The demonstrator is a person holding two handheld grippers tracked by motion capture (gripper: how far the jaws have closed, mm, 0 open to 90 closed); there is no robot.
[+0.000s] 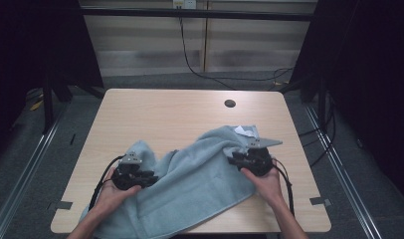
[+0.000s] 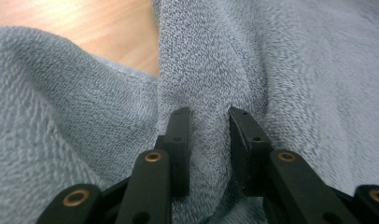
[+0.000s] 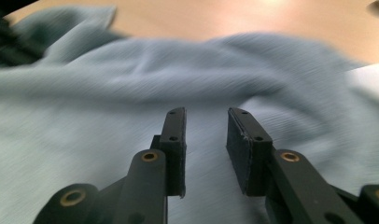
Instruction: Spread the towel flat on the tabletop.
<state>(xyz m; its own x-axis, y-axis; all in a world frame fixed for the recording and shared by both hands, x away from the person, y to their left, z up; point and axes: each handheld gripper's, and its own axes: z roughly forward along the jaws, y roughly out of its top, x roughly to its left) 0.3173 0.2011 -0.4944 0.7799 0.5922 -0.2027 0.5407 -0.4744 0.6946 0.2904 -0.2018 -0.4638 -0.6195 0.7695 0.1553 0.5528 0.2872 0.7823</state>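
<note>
A rumpled grey-blue towel (image 1: pixel 200 179) lies across the near half of the wooden table (image 1: pixel 165 109), one corner hanging over the front edge. My left gripper (image 1: pixel 151 178) rests on the towel's left part. In the left gripper view its jaws (image 2: pixel 208 116) pinch a raised fold of the towel (image 2: pixel 211 70) that fills the gap between the pads. My right gripper (image 1: pixel 233 158) hovers at the towel's right edge, pointing left. In the right gripper view it (image 3: pixel 206 116) stands open, with the towel (image 3: pixel 131 93) blurred below and nothing between the pads.
A white label (image 1: pixel 245 131) shows on the towel's far right corner. A round cable hole (image 1: pixel 230 103) sits near the table's back right. The far half of the tabletop is bare wood. Dark frame posts stand at both sides, and a cable (image 1: pixel 190 59) hangs behind.
</note>
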